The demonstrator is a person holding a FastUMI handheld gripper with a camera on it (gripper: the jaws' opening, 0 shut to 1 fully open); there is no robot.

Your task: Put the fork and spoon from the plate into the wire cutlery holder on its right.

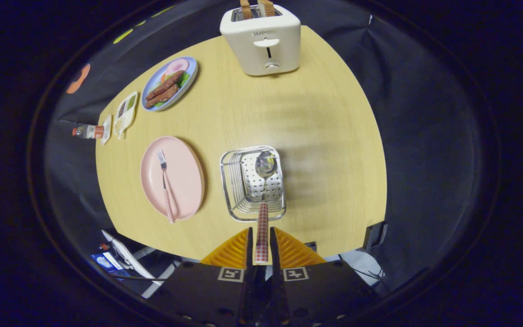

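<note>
Gripper (261, 245) clamped on spoon (263, 200) handle, bowl above wire cutlery holder (232, 181) just ahead. Fork (166, 186) lies on pink plate (186, 172), ahead and left of the jaws.

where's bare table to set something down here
Widest bare wood lies between the toaster, the wire holder and the table's right edge. It is crowded at the far left: food plate, small tray. The gripper grips the spoon above the holder.
</note>
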